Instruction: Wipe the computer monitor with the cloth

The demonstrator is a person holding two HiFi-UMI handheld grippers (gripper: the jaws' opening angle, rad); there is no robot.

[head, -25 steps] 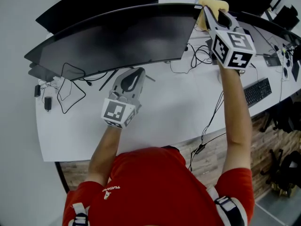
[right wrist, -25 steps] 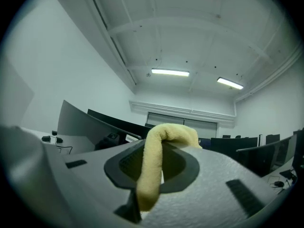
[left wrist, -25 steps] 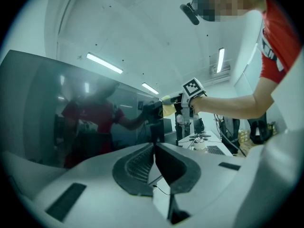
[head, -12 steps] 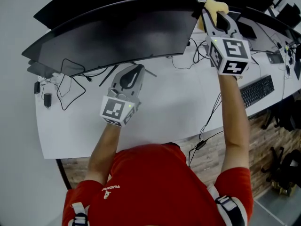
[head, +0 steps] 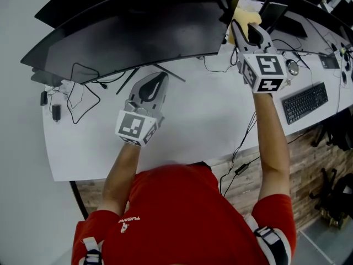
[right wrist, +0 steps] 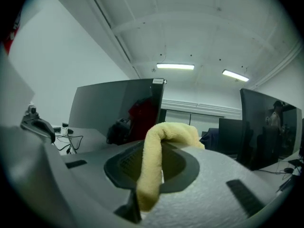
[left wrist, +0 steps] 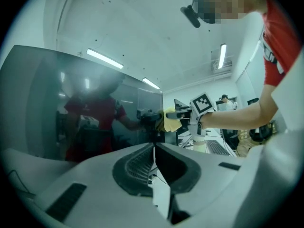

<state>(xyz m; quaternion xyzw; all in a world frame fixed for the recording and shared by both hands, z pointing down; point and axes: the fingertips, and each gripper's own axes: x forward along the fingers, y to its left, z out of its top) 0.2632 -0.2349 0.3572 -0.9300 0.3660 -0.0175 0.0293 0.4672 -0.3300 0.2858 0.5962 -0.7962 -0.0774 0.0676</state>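
The right gripper (head: 241, 21) now sits a little lower against the right end of the wide curved black computer monitor (head: 138, 32) than a second ago. Then it was up at the top corner. Its fingers are clenched on the folded yellow terry cloth (head: 246, 16), which bulges out ahead of them right beside the screen's right edge. That looks like a stroke down the end of the panel, so I judge the wipe is under way, with most of the dark screen to the left not yet covered.

The left gripper (head: 159, 80) has not shifted. It rests low over the white bench (head: 193, 126) below the monitor's bottom edge, its fingers pressed together on nothing.

The head view itself has tilted, so some of the apparent shift is the camera's.

Whether the cloth presses on the glass or only hangs just off its edge cannot be told from any view. The monitor's top edge is cut off at the upper border of the head view, and its stand is hidden under the panel. In the right gripper view the cloth covers the gap between the fingers.
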